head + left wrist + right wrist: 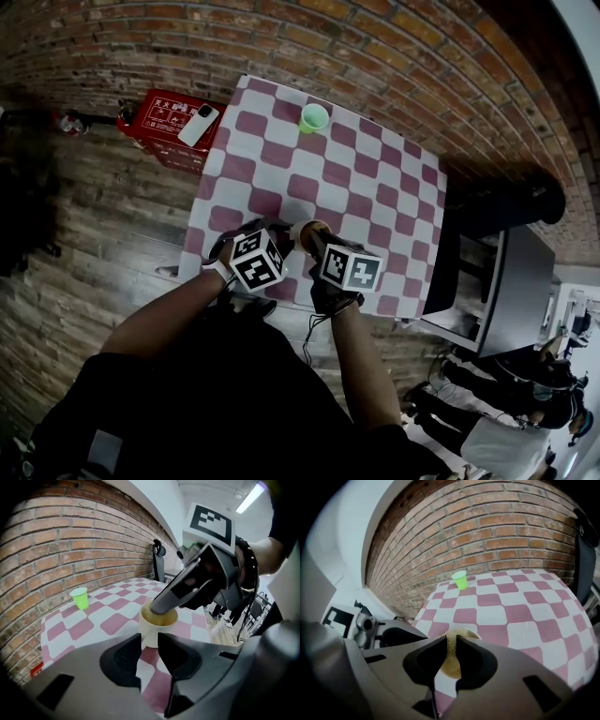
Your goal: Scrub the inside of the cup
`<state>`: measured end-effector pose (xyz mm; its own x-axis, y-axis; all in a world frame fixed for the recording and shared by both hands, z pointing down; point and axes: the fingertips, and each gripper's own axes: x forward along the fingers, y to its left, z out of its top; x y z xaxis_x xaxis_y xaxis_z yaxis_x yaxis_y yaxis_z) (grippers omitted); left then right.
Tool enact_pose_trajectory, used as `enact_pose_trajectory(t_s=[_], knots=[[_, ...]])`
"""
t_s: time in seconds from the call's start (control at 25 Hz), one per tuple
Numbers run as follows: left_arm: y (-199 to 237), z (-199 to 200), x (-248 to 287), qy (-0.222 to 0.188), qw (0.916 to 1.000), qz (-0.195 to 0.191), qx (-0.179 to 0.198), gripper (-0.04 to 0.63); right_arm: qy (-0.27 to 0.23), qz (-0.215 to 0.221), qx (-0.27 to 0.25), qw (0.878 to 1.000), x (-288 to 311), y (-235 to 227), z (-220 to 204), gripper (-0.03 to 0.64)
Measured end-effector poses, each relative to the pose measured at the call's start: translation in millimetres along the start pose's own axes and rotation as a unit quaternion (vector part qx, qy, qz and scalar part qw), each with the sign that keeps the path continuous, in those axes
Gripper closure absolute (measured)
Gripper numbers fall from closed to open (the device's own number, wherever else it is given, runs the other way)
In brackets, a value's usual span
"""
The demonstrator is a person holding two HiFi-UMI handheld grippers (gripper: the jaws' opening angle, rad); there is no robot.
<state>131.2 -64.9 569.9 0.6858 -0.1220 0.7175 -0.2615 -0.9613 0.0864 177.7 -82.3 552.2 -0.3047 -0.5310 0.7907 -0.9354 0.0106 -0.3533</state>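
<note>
- Fingers (123, 657) of the left gripper (149, 640) stand nearly together, pinching the cup (151, 632) low on its near side.
- Right gripper (451, 643) is clenched on a tan sponge (451, 665), with its tips pushed down into the cup's mouth.
- Cup stands upright on the checked table (281, 178), near the edge closest to the person and just beyond the two marker cubes.
- Green cup (313, 117) stands well apart at the table's far side, near the brick wall.
- Phone (198, 124) lies on a red box (155, 117) on the floor left of the table.
</note>
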Motion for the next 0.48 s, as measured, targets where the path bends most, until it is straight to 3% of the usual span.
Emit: enact_pose_trajectory(t_s=[0.2,0.28,0.32,0.4,0.48], knots=[[1.0,-1.2,-0.4,0.0,1.0,0.001,-0.005,0.476,-0.098,0.083,0.106,0.986,-56.7,13.1,35.7,0.545],[1.5,-2.6,0.1,0.001,1.0,0.001,-0.006,0.476,-0.144,0.105,0.096,0.979,-88.7,19.4,59.0,0.545],[2.0,-2.9,0.3,0.001,1.0,0.001,-0.006,0.476,-0.162,0.103,0.06,0.98,-103.7,23.2,69.8,0.545],[2.9,-2.7,0.6,0.001,1.0,0.003,-0.005,0.476,-0.163,0.075,-0.071,0.981,-123.1,31.8,80.7,0.545],[3.2,-2.8,0.8,0.002,1.0,0.004,-0.005,0.476,-0.125,0.034,-0.214,0.968,-122.0,37.1,74.1,0.545]])
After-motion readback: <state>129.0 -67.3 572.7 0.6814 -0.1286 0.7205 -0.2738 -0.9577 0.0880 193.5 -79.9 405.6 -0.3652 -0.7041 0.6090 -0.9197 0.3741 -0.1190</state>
